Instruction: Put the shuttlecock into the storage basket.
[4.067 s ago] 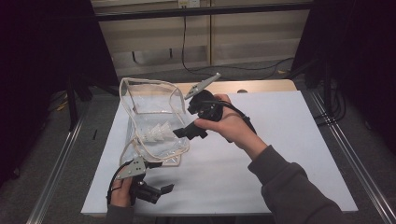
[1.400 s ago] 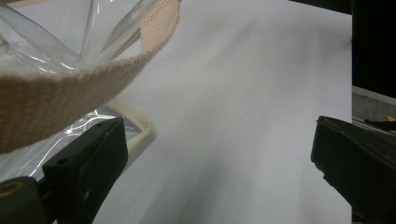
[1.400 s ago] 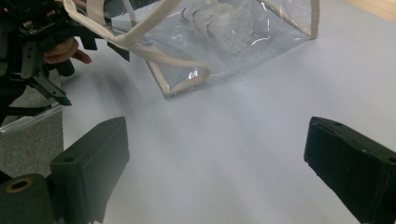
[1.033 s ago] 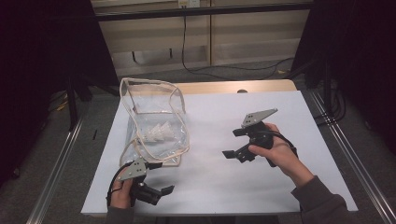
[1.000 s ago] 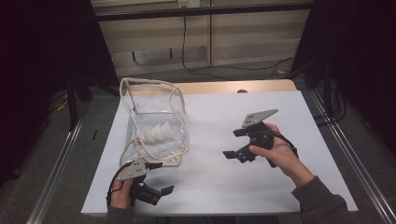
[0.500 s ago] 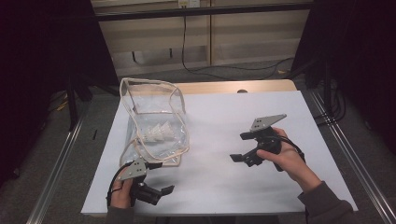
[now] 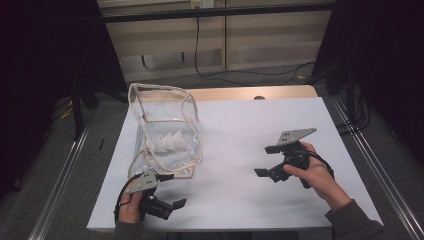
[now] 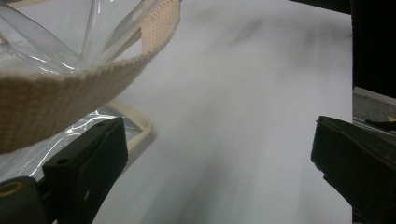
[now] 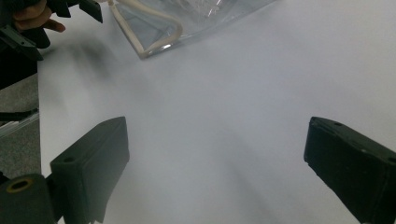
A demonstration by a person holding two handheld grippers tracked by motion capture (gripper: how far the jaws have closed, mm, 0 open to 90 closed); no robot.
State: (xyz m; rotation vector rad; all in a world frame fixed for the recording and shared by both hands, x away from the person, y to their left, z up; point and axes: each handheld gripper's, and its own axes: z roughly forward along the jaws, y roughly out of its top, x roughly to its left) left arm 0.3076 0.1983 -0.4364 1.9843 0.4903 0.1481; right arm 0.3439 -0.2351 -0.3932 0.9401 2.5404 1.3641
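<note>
Both grippers are hanging with jaws spread and empty, the left gripper (image 7: 167, 206) sitting just beside the near end of the clear zip pouch (image 7: 167, 131) holding shuttlecocks (image 7: 169, 143), whose long axis is running away up the table, while the right gripper (image 7: 272, 162) is hovering well apart.

No legible text, label, brand, number or sign was found in any view. The clear plastic pouch (image 7: 167, 132) with its beige webbing trim, at about 10 o'clock on the white table sheet (image 7: 235, 125), carries no readable marking. Both surfaces are plain.
</note>
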